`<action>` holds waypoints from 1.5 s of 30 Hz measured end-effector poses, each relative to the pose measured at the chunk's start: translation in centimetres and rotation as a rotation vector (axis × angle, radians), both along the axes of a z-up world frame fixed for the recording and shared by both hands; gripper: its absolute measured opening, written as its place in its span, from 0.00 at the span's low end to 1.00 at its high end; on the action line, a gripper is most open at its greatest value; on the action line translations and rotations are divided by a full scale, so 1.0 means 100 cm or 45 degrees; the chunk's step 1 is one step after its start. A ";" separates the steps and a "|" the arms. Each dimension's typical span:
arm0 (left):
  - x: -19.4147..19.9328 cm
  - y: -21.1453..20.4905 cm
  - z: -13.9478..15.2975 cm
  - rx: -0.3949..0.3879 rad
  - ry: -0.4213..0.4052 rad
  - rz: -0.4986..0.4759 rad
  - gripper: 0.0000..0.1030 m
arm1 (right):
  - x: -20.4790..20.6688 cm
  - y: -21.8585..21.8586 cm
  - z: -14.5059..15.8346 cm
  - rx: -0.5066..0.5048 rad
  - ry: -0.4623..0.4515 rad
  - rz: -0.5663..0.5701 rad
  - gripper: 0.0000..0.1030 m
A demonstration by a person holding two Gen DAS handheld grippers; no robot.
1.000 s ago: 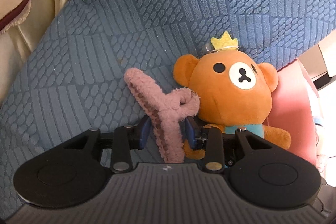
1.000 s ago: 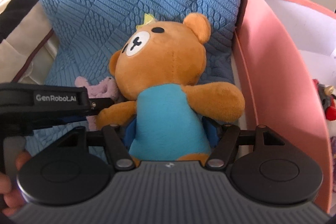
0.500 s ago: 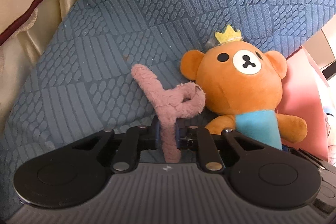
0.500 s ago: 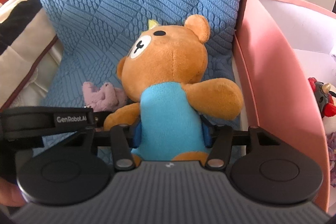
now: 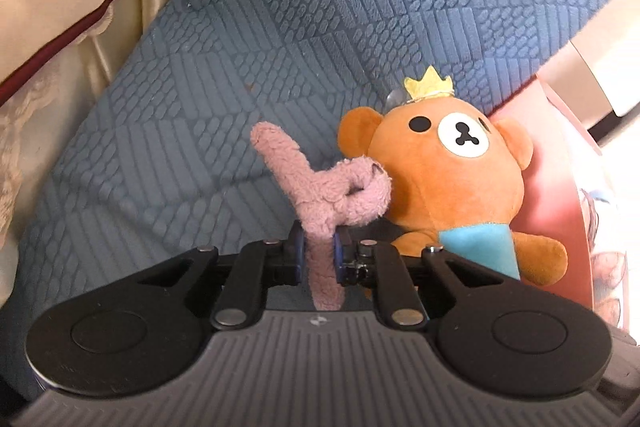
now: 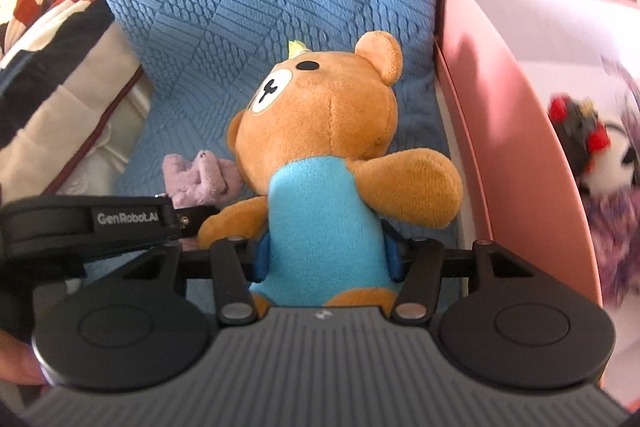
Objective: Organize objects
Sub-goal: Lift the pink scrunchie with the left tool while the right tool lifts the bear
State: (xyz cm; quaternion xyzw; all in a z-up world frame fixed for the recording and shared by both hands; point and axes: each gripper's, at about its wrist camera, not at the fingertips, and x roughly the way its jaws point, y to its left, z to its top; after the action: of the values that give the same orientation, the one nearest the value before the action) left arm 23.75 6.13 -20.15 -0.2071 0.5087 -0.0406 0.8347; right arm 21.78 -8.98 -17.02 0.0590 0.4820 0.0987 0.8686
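In the left view, our left gripper (image 5: pixel 319 261) had its jaws clamped on the pink clip (image 5: pixel 320 203), lifted clear for sorting, the bear (image 5: pixel 448 183) just right of the jaws. In the right view, our right gripper (image 6: pixel 326 255) squeezed the bear's (image 6: pixel 324 163) torso; right of the jaws, the pink bin (image 6: pixel 516 131) held blurred plush toys (image 6: pixel 600 151).

The black two-finger left gripper (image 5: pixel 319 254) is held level, jaws clamped narrowly. The black two-finger right gripper (image 6: pixel 327 254) is held alongside, jaws closed wider around a load.
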 end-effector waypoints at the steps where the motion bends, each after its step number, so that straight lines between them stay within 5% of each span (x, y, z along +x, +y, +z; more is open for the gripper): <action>1: -0.005 0.000 0.001 0.018 -0.002 -0.001 0.16 | -0.004 -0.002 0.001 0.008 0.011 -0.001 0.54; 18: -0.080 0.005 0.028 0.014 -0.030 -0.002 0.16 | -0.059 -0.014 0.027 0.005 -0.039 0.027 0.54; 28: -0.102 -0.002 0.064 -0.012 -0.043 0.029 0.16 | -0.079 -0.033 0.050 0.117 -0.014 -0.007 0.54; 45: -0.111 -0.052 0.155 -0.079 -0.101 0.023 0.16 | -0.081 -0.090 0.146 0.183 -0.090 0.001 0.55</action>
State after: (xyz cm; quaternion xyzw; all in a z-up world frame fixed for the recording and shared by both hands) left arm 12.64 0.91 -4.69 -0.2358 0.4719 -0.0570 0.8477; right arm 13.70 -17.93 -2.45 0.1175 0.4428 0.1353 0.8785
